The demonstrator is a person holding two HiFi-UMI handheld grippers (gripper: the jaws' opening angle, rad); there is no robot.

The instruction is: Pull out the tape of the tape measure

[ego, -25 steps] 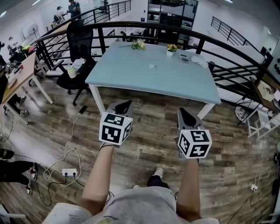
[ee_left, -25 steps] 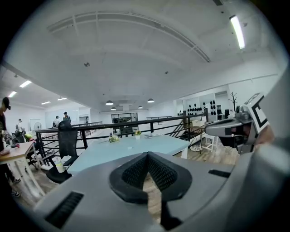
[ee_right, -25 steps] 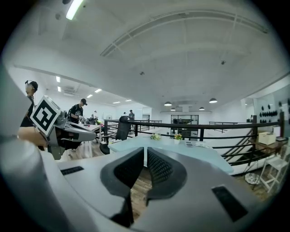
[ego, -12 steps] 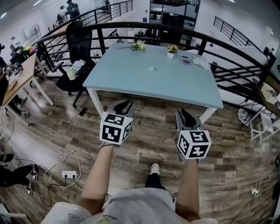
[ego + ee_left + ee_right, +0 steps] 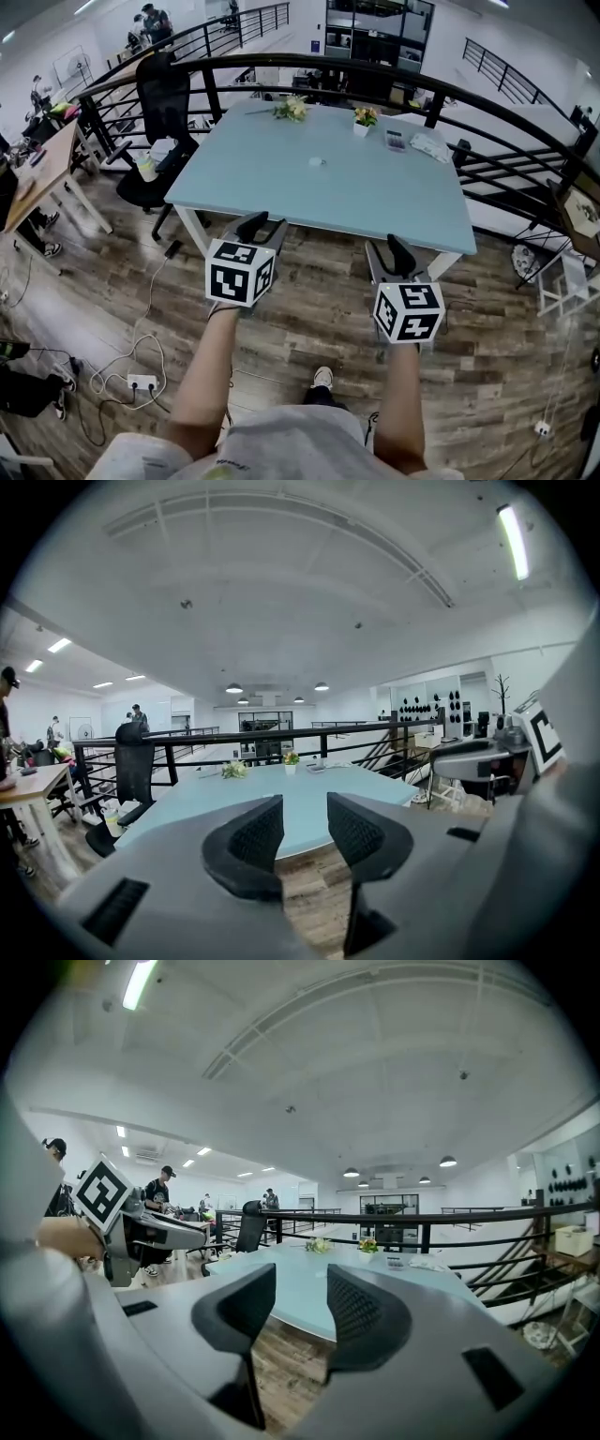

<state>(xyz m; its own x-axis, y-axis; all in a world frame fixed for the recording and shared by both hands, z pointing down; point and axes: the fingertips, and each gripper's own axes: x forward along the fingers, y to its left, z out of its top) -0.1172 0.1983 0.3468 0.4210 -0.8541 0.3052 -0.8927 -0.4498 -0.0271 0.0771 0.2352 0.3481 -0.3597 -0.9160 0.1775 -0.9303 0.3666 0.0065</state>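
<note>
left hand-held gripper [image 5: 262, 226] and right hand-held gripper [image 5: 388, 255], jaws just opening, hold nothing.

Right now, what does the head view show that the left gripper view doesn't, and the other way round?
Head view only: the power strip on the floor, and the person's shoe. Left gripper view only: the ceiling light strip, and a straight look between the left tool's jaws, which stand apart with nothing between them and have just been opening. Both: the blue table, the black railing, the office chair and the flowers.
</note>
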